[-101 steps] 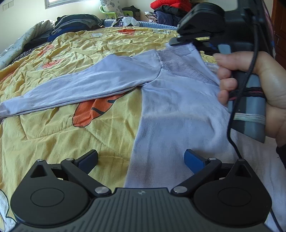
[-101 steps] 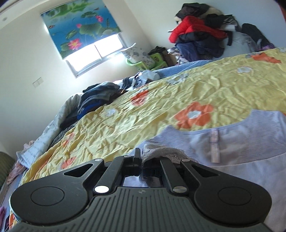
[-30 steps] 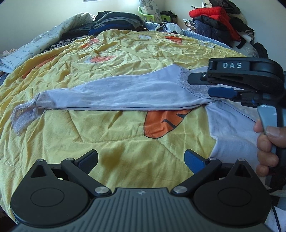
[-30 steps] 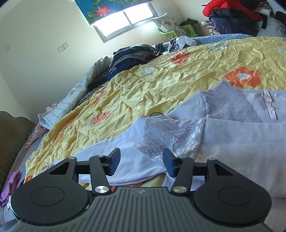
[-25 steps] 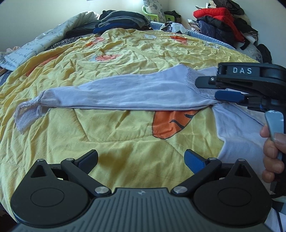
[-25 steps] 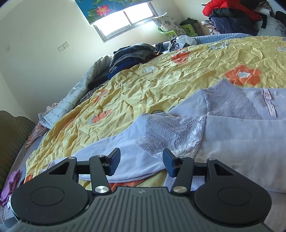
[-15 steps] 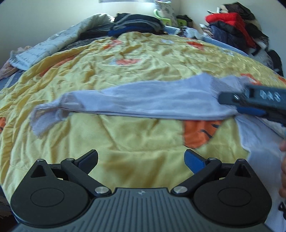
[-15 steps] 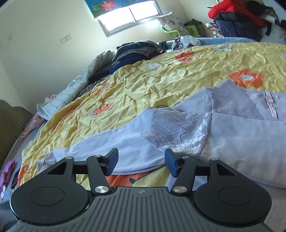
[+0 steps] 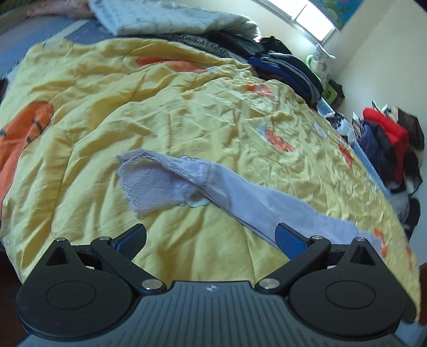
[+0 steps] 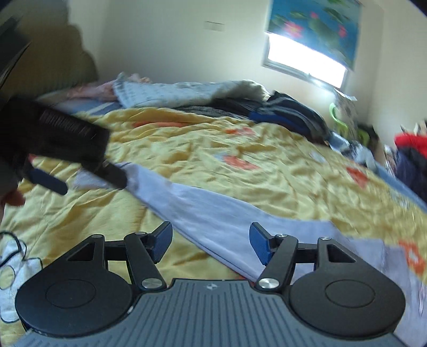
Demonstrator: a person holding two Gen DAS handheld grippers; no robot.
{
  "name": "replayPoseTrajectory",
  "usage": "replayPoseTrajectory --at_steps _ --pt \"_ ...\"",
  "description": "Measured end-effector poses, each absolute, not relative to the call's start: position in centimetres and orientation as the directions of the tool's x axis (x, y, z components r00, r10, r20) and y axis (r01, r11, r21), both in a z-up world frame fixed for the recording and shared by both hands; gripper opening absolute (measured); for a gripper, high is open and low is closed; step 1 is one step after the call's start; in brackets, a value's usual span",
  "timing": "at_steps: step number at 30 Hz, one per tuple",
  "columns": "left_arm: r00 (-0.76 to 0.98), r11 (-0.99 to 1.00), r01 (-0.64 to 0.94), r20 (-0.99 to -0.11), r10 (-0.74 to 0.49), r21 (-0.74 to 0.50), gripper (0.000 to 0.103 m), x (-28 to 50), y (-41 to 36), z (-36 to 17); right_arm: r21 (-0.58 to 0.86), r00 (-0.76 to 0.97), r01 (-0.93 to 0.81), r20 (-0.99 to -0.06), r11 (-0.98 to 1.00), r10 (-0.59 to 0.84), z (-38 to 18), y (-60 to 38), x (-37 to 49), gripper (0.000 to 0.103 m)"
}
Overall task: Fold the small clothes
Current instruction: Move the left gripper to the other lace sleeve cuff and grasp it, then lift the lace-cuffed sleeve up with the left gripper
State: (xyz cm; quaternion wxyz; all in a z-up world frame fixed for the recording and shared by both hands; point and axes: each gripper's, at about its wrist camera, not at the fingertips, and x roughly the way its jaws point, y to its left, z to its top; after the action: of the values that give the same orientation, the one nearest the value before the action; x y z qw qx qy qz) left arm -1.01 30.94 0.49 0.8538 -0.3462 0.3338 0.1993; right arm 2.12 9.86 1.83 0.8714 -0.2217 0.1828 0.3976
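A pale lavender long-sleeved top lies on a yellow flowered quilt [image 9: 160, 112]. Its long sleeve [image 9: 267, 202] stretches across the bed and ends in a lace cuff [image 9: 149, 186]. My left gripper [image 9: 210, 237] is open and empty, just short of the cuff. My right gripper [image 10: 210, 240] is open and empty, low over the middle of the sleeve [image 10: 213, 213]. The left gripper [image 10: 88, 176] also shows at the left of the right wrist view, jaws apart near the cuff end.
Folded dark clothes [image 9: 288, 69] and a grey blanket [image 9: 170, 21] are piled along the bed's far edge. A heap of red and dark clothes [image 9: 387, 141] sits at the right. A window with a lotus blind [image 10: 309, 53] is on the far wall.
The right gripper has let go of the top's shoulder and opened. Both grippers have swung left along the sleeve; the left one now faces the lace cuff.
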Motion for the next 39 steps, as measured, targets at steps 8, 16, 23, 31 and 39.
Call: replayPoseTrajectory --at_steps 8,16,23,31,39 --pt "0.767 0.476 -0.546 -0.640 -0.048 -0.690 0.103 -1.6 35.6 -1.0 -0.431 0.612 -0.790 -0.504 0.436 0.610 -0.2 16.1 0.7 0.051" --pt "0.825 0.275 -0.465 -0.524 -0.211 -0.842 0.103 -0.3 37.6 -3.0 -0.534 0.637 -0.760 -0.495 0.371 0.592 -1.9 19.3 0.2 0.031" --pt "0.850 0.153 -0.429 -0.455 -0.264 -0.890 0.103 1.0 37.9 -4.9 -0.561 0.656 -0.727 -0.398 0.396 0.641 -1.9 19.1 -0.2 0.007" --pt "0.886 0.077 -0.358 -0.365 -0.285 -0.930 0.102 2.2 38.5 -5.3 -0.553 0.656 -0.713 -0.309 0.431 0.688 1.1 16.4 -1.3 0.006" --pt "0.896 0.204 -0.339 -0.381 -0.230 -0.919 0.050 3.0 39.2 -3.5 -0.558 0.651 -0.714 -0.309 0.422 0.693 1.0 15.8 -2.2 0.006"
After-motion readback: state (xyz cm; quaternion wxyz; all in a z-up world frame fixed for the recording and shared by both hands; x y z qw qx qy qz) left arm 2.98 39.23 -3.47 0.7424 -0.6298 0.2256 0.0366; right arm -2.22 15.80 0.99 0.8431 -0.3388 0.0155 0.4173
